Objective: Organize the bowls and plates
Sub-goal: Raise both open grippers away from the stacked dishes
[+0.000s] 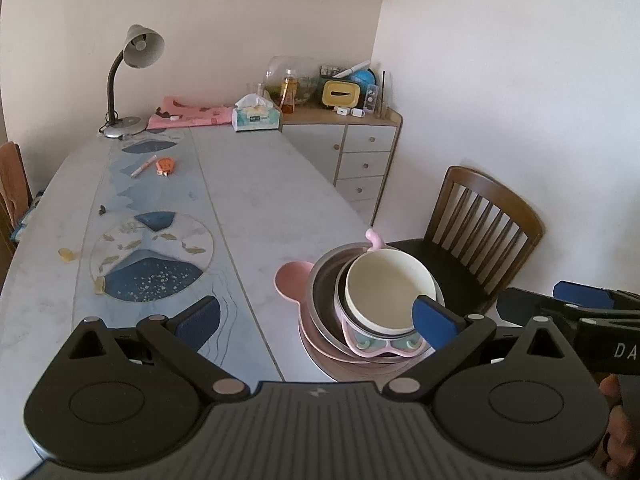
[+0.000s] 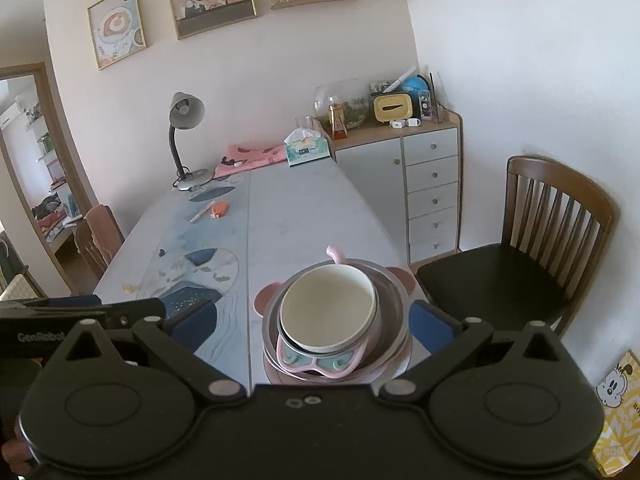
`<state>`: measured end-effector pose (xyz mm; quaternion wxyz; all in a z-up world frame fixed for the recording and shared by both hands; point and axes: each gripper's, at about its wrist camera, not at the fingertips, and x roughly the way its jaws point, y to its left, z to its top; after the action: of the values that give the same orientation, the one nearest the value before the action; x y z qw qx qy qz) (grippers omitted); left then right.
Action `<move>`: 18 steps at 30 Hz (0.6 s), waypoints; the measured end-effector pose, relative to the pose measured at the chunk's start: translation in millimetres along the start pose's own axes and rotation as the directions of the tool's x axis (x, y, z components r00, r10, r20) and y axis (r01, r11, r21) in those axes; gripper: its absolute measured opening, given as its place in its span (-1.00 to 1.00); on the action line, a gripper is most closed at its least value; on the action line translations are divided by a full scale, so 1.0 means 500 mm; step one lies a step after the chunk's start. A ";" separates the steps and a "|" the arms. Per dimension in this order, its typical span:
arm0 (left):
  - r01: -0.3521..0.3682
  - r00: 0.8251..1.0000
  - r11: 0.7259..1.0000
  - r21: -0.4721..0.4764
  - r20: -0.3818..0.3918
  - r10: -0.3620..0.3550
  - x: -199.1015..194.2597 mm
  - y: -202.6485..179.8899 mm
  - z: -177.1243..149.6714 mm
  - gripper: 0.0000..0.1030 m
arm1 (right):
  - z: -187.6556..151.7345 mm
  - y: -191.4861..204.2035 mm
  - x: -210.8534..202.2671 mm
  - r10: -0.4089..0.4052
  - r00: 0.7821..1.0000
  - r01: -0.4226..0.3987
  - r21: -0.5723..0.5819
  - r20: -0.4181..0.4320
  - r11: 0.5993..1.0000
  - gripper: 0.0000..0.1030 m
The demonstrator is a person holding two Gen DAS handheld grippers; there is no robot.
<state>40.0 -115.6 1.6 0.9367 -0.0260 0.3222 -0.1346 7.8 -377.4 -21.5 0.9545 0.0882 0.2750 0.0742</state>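
A stack of dishes stands at the table's near right corner. Its top piece is a cream bowl (image 1: 384,288) (image 2: 328,308). Under it lie a pink butterfly-shaped dish (image 1: 380,346) (image 2: 320,362), a steel bowl (image 1: 324,292) and a pink plate with ears (image 1: 290,280) (image 2: 264,296). My left gripper (image 1: 316,322) is open wide, and its right pad (image 1: 434,322) overlaps the cream bowl's near rim in the picture. My right gripper (image 2: 314,326) is open too, its pads standing either side of the stack without pressing it. Each gripper shows at the edge of the other's view (image 1: 536,304) (image 2: 132,310).
The long marble-patterned table (image 1: 260,208) carries a desk lamp (image 1: 132,80), a tissue box (image 1: 258,118), pink cloth, an orange tape measure (image 1: 166,166) and a pen. A wooden chair (image 1: 476,240) (image 2: 540,248) stands right of the stack, with a drawer cabinet (image 2: 432,192) behind it.
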 end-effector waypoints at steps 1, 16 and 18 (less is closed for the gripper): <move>0.001 1.000 1.000 -0.004 -0.002 -0.001 0.001 0.001 0.000 1.00 | 0.000 0.000 0.000 0.001 1.000 -0.001 -0.001 -0.002 1.000 1.00; 0.015 1.000 1.000 -0.006 -0.009 -0.015 0.010 -0.003 0.000 1.00 | 0.000 0.000 0.006 -0.009 1.000 0.009 0.007 -0.028 1.000 1.00; 0.016 1.000 1.000 -0.008 -0.011 -0.016 0.011 -0.003 -0.001 1.00 | 0.000 0.000 0.006 -0.009 1.000 0.009 0.007 -0.028 1.000 1.00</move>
<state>43.4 -118.2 -1.7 0.9337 -0.0314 0.3277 -0.1410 10.2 -376.9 -23.0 0.9506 0.0893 0.2888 0.0700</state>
